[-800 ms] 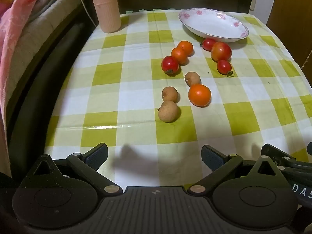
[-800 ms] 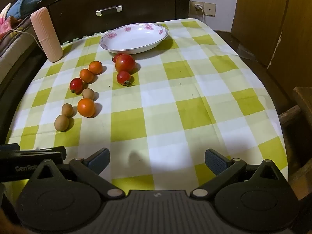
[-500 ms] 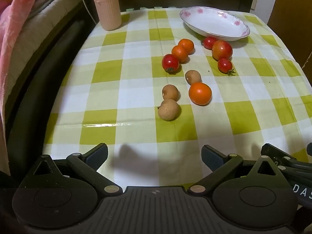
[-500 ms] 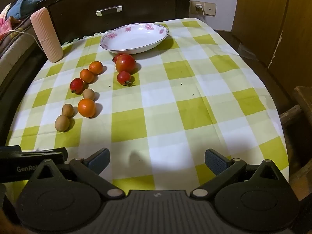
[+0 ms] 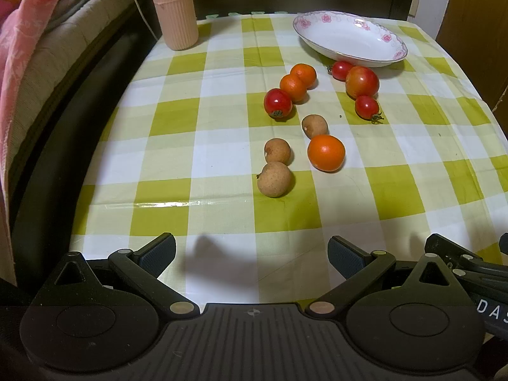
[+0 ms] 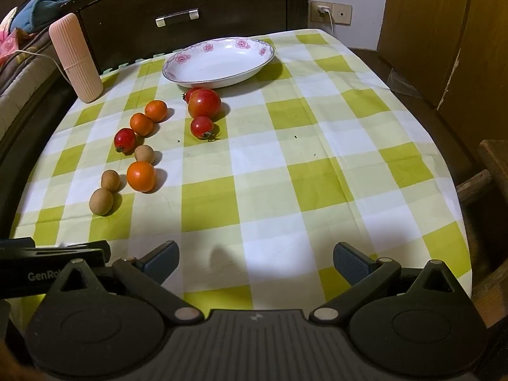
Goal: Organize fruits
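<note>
Loose fruit lies on a green-and-white checked cloth [image 5: 222, 146]. Three brown longans [image 5: 274, 179] sit nearest, beside an orange fruit [image 5: 326, 152]. Farther back are a red tomato [image 5: 277, 103], two small oranges [image 5: 303, 75] and three more tomatoes [image 5: 362, 82] by a white floral dish [image 5: 349, 39]. The dish [image 6: 219, 62] holds nothing. My left gripper [image 5: 252, 252] hovers open above the cloth's near edge, short of the longans. Open too, my right gripper [image 6: 255, 258] hangs over the near middle of the cloth, with the fruit [image 6: 141, 176] off to its left.
A ribbed pink cylinder [image 5: 173, 6] stands at the back left corner with a white cable running to it. Bedding [image 5: 38, 41] borders the left side. A dark drawer front [image 6: 177, 19] and a wall socket [image 6: 330, 12] lie behind. The table drops off at right.
The left gripper has edged slightly toward the fruit, so the fruit sits a little lower in its view. The right gripper's view is almost the same.
</note>
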The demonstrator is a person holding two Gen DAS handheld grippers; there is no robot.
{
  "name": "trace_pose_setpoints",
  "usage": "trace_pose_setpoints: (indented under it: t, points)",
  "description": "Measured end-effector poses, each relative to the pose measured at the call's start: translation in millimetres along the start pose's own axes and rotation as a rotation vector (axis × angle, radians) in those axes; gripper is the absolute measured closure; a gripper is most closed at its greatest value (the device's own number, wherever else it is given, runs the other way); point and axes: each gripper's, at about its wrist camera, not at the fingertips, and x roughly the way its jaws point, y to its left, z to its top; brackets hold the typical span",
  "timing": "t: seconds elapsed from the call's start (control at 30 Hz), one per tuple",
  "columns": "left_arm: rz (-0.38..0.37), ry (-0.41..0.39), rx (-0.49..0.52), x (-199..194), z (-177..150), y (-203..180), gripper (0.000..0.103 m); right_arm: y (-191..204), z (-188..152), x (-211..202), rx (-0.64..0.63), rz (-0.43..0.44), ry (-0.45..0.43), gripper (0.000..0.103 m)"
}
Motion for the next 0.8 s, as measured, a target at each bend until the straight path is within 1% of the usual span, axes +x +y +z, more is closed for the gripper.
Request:
trace_pose_setpoints:
  t: [0.8]
  points:
    - [0.003, -0.005, 0.002, 0.2, -1.2, -0.3, 0.001, 2.7, -0.4, 1.1, 0.001, 0.0, 0.003, 0.001]
